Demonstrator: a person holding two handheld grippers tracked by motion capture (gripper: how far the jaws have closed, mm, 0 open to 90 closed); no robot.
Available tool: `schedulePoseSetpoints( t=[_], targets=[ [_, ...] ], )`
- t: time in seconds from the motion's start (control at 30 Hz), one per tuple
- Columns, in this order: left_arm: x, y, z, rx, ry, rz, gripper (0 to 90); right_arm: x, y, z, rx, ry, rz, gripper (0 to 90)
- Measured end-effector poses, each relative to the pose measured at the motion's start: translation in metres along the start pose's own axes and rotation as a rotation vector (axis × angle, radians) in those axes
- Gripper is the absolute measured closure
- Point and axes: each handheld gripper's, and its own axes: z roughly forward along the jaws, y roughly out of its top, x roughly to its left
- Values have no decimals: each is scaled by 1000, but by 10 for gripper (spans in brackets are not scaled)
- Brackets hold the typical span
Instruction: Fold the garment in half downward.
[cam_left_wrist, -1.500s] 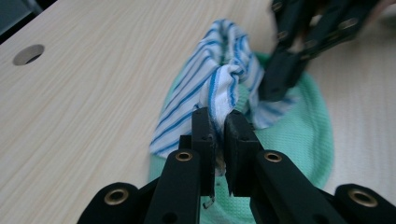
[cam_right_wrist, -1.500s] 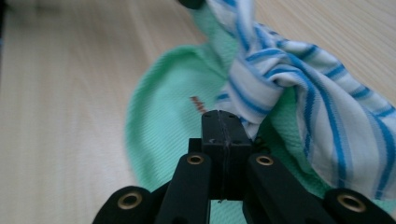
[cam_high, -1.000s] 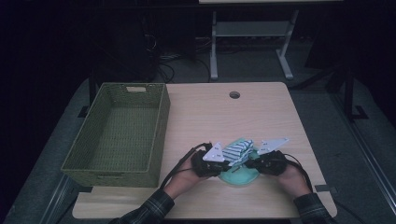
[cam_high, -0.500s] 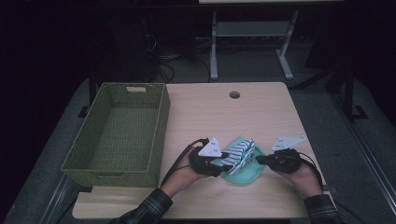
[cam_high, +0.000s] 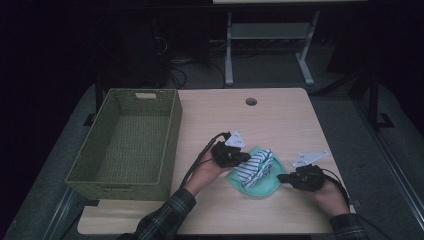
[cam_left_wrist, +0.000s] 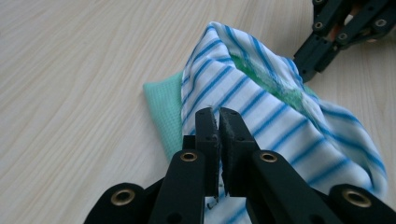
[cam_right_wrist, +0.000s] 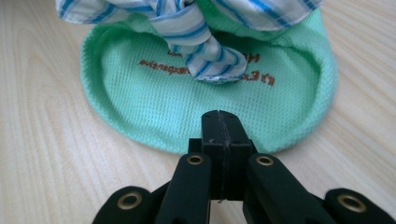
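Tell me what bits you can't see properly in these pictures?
- Brown lettering on the green mesh cloth: right gripper view, upside down and partly under the striped cloth.
- Left claw: left gripper view, whether it pinches the striped cloth is too close to tell.
- Far side of the basket: high view, dim.

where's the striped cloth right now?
In the high view the striped cloth lies on the green cloth at the table's near right, between the two hand-held grippers; the left hand-held gripper is shut on its edge.

High view overhead, gripper views close, sharing cloth (cam_high: 254, 167)
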Motion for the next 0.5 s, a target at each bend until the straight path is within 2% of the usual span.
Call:
schedulePoseSetpoints(
  t=[0.07,0.13,0.23,0.3,0.37,0.5],
  targets=[
    [-1,1,5,6,-7,3,872,0,-2,0,8,5,1,897],
    [-2,3,8,13,-16,5,874,1,-3,5,40,-1,-11,898],
    [-3,4,13,13,-26,0,883,2,-3,6,39,-1,-9,899],
    [-4,4,20,30,-48,9,893,2,-3,7,38,-1,-11,900],
    [-7,5,25,34,-64,-2,895,1,-3,7,37,0,-9,899],
    [-12,7,30,36,-83,11,895,1,-3,7,35,-1,-11,900]
  ],
)
